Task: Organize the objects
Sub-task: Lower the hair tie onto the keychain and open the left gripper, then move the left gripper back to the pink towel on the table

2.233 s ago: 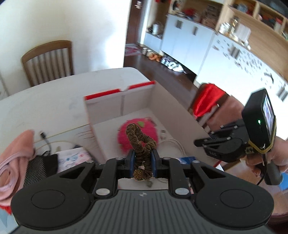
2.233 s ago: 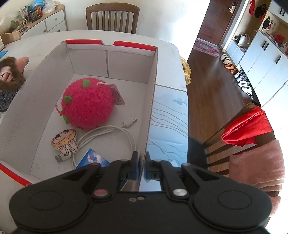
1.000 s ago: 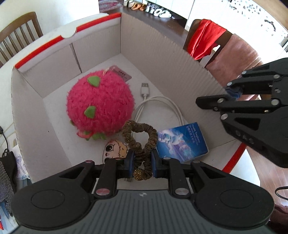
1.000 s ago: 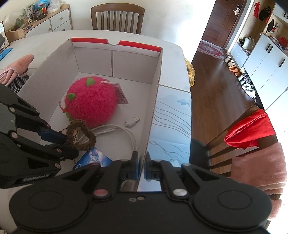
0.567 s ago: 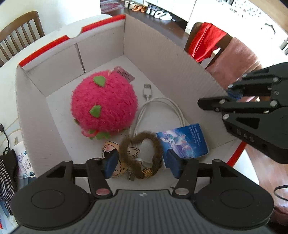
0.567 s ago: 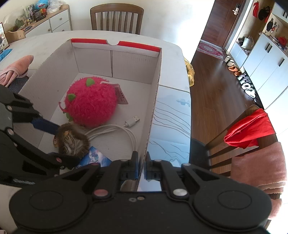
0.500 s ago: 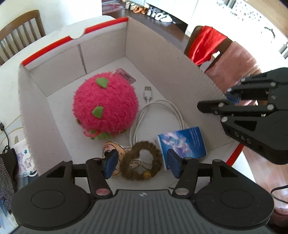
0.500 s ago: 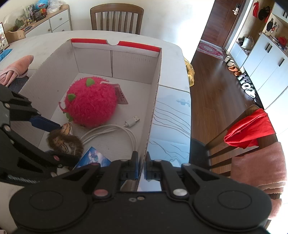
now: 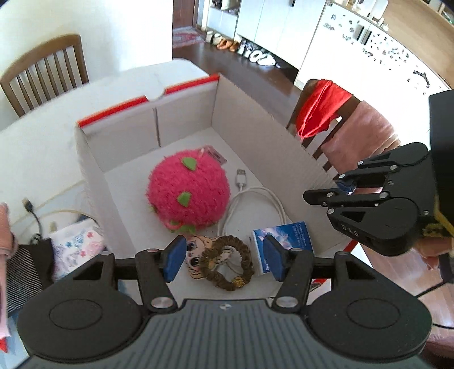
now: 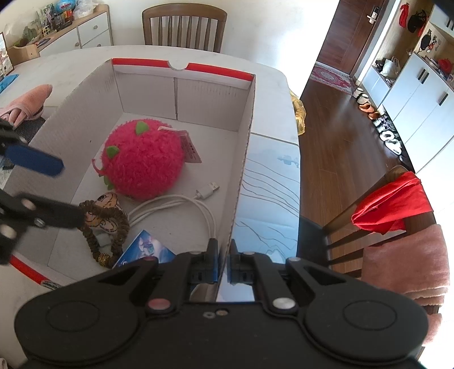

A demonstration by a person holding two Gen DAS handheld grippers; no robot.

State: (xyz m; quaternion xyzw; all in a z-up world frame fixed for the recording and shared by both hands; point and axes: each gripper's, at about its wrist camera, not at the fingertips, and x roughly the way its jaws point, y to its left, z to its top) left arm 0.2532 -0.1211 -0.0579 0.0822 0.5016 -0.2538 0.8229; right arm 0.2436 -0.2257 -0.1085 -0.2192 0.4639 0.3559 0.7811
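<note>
A white cardboard box [image 9: 255,136] with red rims stands on the table. Inside lie a pink plush ball [image 9: 187,193], a white USB cable [image 9: 255,195], a blue card pack [image 9: 286,238] and a cartoon sticker [image 9: 195,255]. The brown scrunchie [image 9: 247,264] rests on the sticker, loose on the box floor. My left gripper [image 9: 224,255] hangs open above it, touching nothing. In the right wrist view the scrunchie [image 10: 119,224] lies below the left gripper [image 10: 71,193]. My right gripper [image 10: 224,266] is shut on the box's near right wall [image 10: 241,176].
A chair draped with red cloth [image 9: 320,108] and a pink towel stands right of the table. Left of the box lie a black mesh pouch [image 9: 22,269], a patterned packet [image 9: 76,244] and a dark cable [image 9: 31,210]. Another wooden chair [image 10: 184,25] stands behind the table.
My left gripper opened and let the scrunchie drop onto the box floor, then rose away from it. The right gripper kept its hold on the box wall.
</note>
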